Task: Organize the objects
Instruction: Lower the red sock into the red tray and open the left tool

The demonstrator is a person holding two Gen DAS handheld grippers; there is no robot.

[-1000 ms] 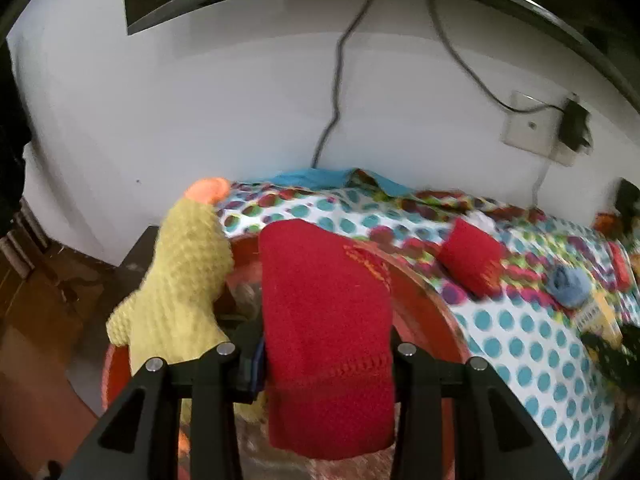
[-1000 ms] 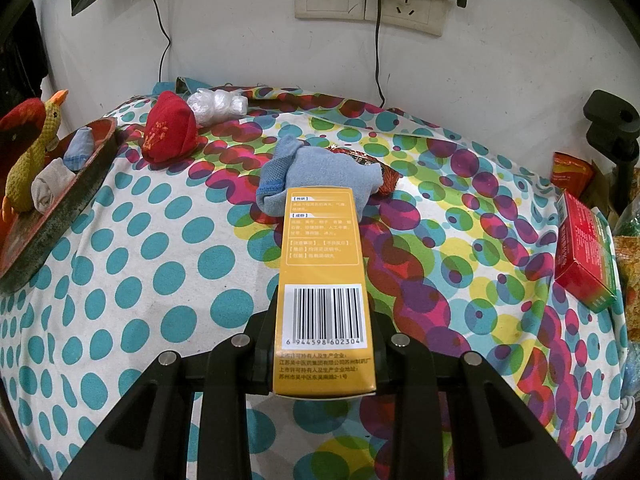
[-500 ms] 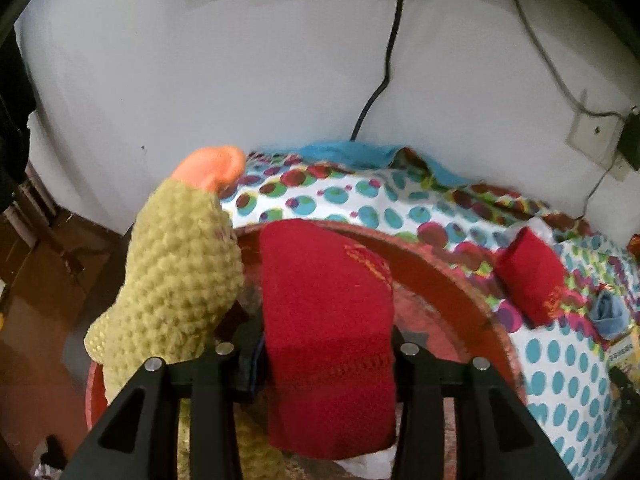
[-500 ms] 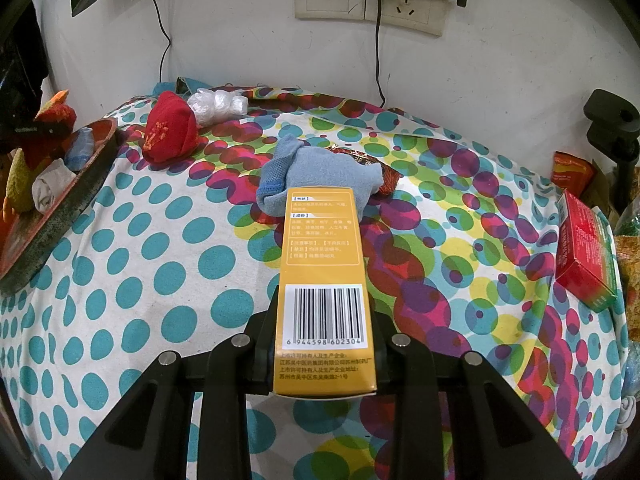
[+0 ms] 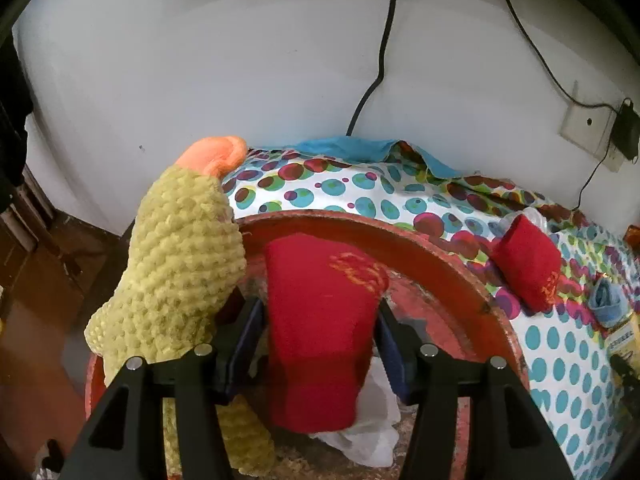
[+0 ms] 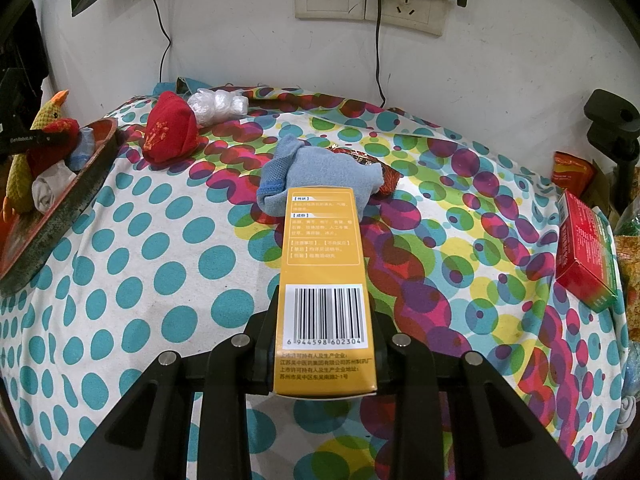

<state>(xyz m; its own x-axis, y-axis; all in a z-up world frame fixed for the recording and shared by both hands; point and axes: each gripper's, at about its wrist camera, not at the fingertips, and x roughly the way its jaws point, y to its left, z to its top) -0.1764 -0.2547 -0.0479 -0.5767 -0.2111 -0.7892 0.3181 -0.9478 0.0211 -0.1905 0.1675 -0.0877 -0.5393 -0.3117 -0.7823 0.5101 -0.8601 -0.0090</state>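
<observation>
A folded red sock point(image 5: 320, 320) lies in the round red tray point(image 5: 400, 240), between the jaws of my left gripper point(image 5: 316, 312). Those jaws are opening and the pads stand just off the sock's sides. A yellow knitted duck point(image 5: 180, 264) leans against the left finger. Under the sock's near end lies a white sock point(image 5: 372, 420). My right gripper point(image 6: 324, 300) is shut on an orange medicine box point(image 6: 324, 264), held low over the dotted tablecloth point(image 6: 160, 280). Just beyond the box lies a blue sock point(image 6: 320, 176). A second red sock point(image 6: 170, 128) sits near the tray point(image 6: 60, 216).
A clear plastic bundle point(image 6: 218, 104) lies by the wall behind the second red sock. A red box point(image 6: 584, 248) rests at the table's right edge, with snack packets point(image 6: 568, 168) and a black clamp point(image 6: 612, 120) behind it. Cables hang from wall sockets point(image 6: 368, 4).
My left gripper came forward and down over the tray, and its jaws have spread away from the red sock. The right gripper and its box have not moved.
</observation>
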